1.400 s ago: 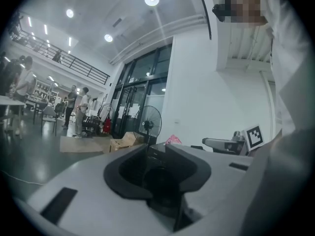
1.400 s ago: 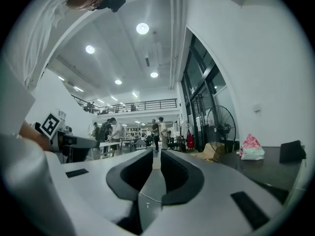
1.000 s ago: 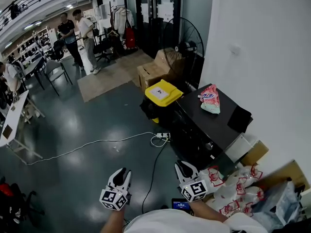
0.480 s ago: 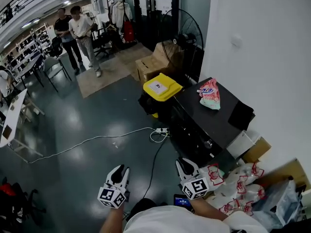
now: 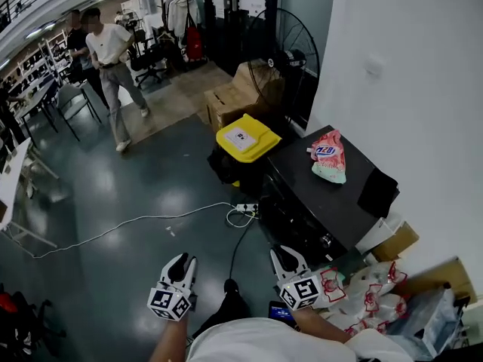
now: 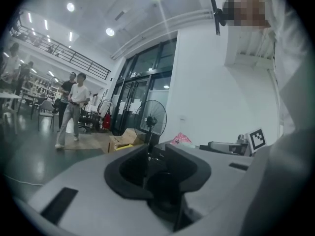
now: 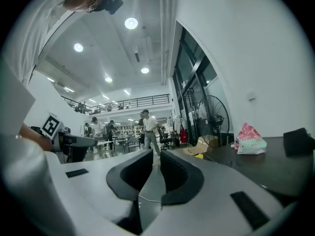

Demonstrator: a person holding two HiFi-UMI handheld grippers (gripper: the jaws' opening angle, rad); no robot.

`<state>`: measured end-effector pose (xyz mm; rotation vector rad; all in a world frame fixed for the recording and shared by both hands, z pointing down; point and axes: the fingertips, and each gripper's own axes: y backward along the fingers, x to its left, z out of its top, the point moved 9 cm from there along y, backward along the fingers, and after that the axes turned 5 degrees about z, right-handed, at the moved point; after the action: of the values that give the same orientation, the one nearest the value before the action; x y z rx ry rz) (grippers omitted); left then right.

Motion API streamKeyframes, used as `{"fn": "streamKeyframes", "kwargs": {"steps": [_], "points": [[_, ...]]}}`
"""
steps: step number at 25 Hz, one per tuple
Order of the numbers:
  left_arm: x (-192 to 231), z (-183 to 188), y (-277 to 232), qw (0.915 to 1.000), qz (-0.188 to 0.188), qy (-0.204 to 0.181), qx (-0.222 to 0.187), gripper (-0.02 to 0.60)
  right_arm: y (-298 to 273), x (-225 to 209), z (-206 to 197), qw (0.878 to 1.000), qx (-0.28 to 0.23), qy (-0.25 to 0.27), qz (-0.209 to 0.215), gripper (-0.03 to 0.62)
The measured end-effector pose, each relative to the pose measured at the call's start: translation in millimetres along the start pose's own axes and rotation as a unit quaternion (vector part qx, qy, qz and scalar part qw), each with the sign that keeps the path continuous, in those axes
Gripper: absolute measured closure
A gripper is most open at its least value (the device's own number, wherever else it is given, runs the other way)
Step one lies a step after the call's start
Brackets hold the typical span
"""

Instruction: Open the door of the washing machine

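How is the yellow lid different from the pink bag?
The yellow lid is flat and square with a white label; the pink bag is soft, crumpled and printed. The yellow lid sits lower, beside the dark machine; the pink bag lies on top of it. Both are brightly coloured.

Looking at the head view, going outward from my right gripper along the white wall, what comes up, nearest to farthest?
Right gripper → black washing machine → yellow-lidded bin → standing fan.
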<state>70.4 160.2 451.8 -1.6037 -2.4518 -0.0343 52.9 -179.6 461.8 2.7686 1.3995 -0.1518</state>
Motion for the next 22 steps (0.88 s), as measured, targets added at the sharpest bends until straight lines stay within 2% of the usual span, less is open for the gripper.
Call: {"fn": "streamKeyframes", "kwargs": {"steps": [3, 8, 13, 18, 22], "points": [[20.3, 9.4, -42.7, 0.9999, -0.012, 0.006, 0.001, 0.469, -32.2, -20.7, 7.4, 1.000, 0.004, 0.003, -0.008, 0.526], [51.5, 28.6, -118.4, 0.9991, -0.040, -0.010, 0.004, 0.469, -90.9, -61.2, 20.3, 1.000, 0.006, 0.013, -0.028, 0.526], [76.6, 41.6, -199.1, 0.9958, -0.087, -0.013, 0.026, 0.468, -139.0, -100.0, 35.9, 0.998, 0.003, 0.017, -0.064, 0.526], [92.6, 34.4, -276.7, 0.9925, -0.111, -0.008, 0.051, 0.465, -173.4, -146.9, 37.8, 0.994, 0.000, 0.011, -0.105, 0.526], [92.0, 19.7, -333.4, 0.9886, -0.136, -0.009, 0.065, 0.454, -189.7, -184.0, 32.8, 0.993, -0.003, 0.011, -0.119, 0.526]]}}
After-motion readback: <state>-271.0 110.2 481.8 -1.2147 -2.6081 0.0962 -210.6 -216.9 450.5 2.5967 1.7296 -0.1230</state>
